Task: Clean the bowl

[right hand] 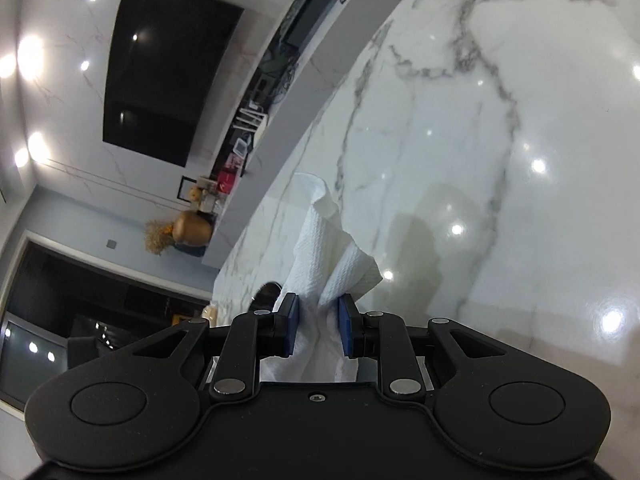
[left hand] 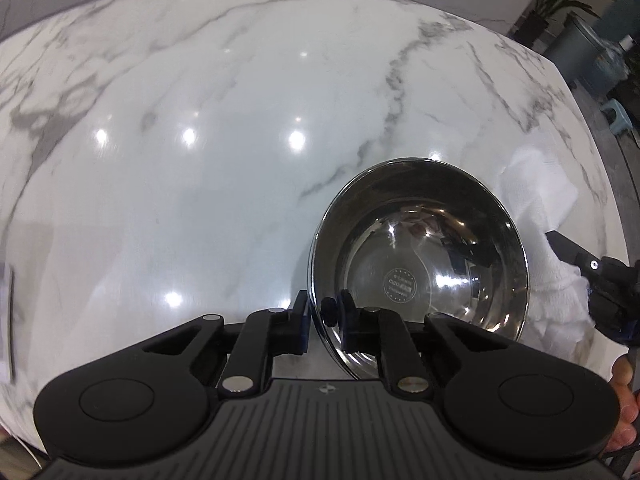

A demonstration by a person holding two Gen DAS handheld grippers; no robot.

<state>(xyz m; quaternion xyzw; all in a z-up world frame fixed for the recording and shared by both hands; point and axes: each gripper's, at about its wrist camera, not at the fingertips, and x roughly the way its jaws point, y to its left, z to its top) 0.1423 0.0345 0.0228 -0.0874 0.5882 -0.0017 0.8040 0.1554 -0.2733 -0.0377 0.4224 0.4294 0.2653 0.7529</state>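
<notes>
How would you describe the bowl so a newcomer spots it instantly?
Start at the white marble table. At its near right side sits the steel bowl, its rim pinched by the left gripper. Unlike the soft white paper towel beside it, it is mirror-shiny.

A glossy white marble surface (left hand: 240, 128) is dotted with lamp reflections; a dark wall screen (right hand: 160, 88) is seen beyond.

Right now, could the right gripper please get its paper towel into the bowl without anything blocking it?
Probably yes. The bowl is tipped with its mouth open and empty, held at the rim by the left gripper; the right gripper with the paper towel is just beside it.
</notes>
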